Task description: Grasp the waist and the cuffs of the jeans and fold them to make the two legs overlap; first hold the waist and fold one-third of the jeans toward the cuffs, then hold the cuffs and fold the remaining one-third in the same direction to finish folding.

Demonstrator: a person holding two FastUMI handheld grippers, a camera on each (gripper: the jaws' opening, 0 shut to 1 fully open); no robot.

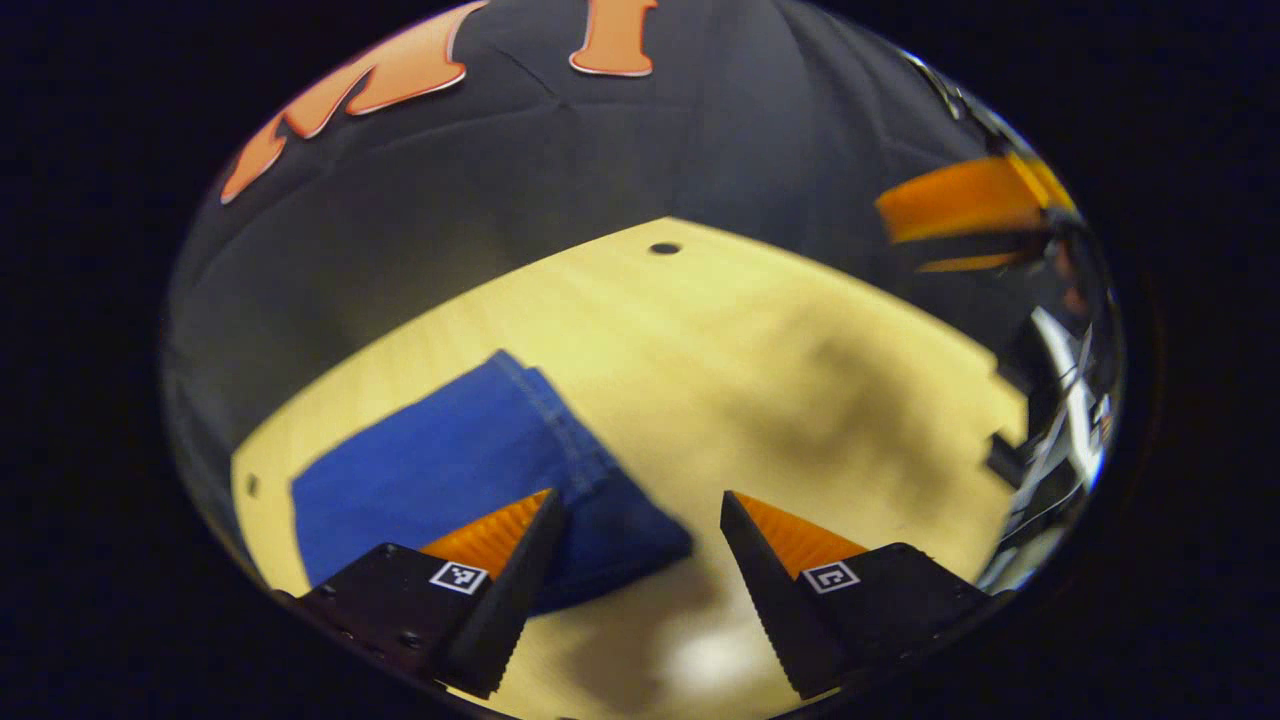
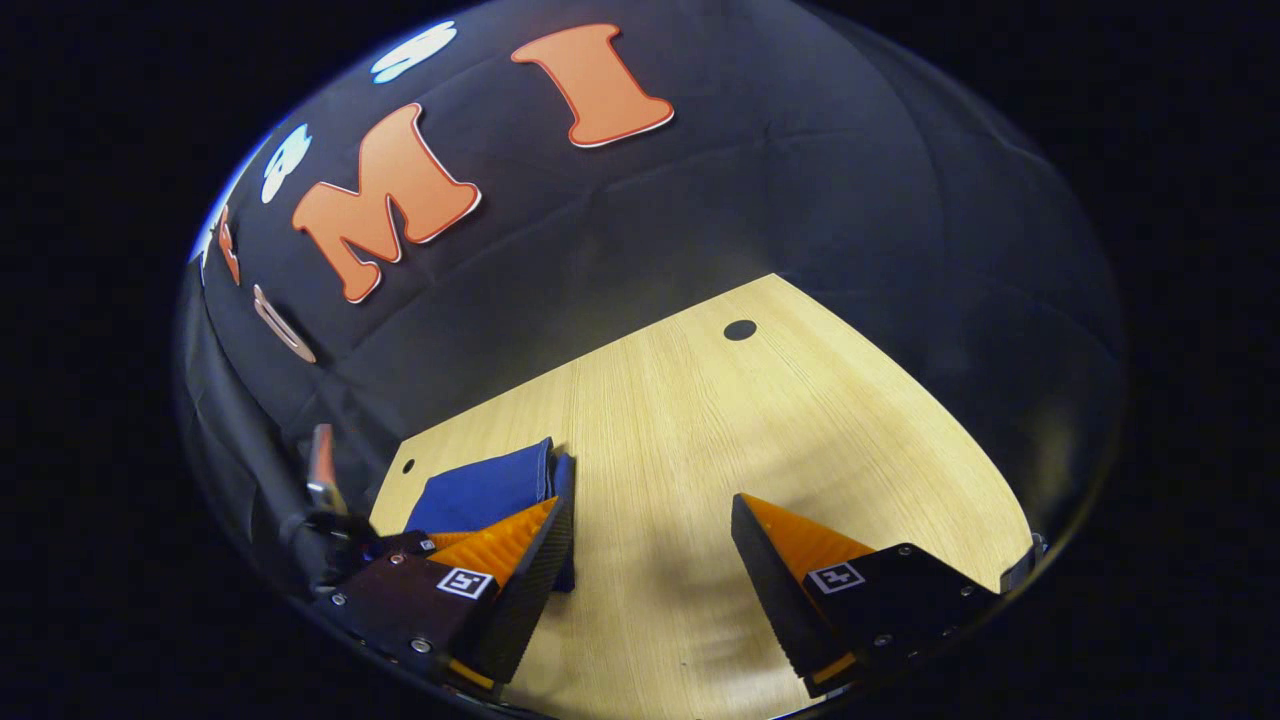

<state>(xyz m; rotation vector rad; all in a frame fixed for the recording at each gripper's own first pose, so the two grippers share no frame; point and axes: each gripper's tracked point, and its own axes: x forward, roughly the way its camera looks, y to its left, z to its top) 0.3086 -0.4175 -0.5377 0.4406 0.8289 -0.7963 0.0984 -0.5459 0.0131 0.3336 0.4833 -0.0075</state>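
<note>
A: Left gripper (image 1: 635,545) spread wide, clamping nothing. Jeans (image 1: 450,480) folded into a compact blue bundle on the table (image 1: 720,350), just ahead and under the left-hand finger.

B: Right gripper (image 2: 650,550) likewise wide apart, empty. Jeans (image 2: 485,495) ahead-left of it.

A: Soft, heavyish denim, probably; thick, floppy, not slippery. Best taken at the stacked hem edge.

B: Looks about finished.

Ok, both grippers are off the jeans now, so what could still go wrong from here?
1. The jeans lie folded near the table's left edge; a nudge could push them off.
2. The open left gripper hangs just above the fold, with one finger over the denim; moving away low might snag and undo it.
3. The right gripper, also open, has a finger over the bundle's corner.
</note>
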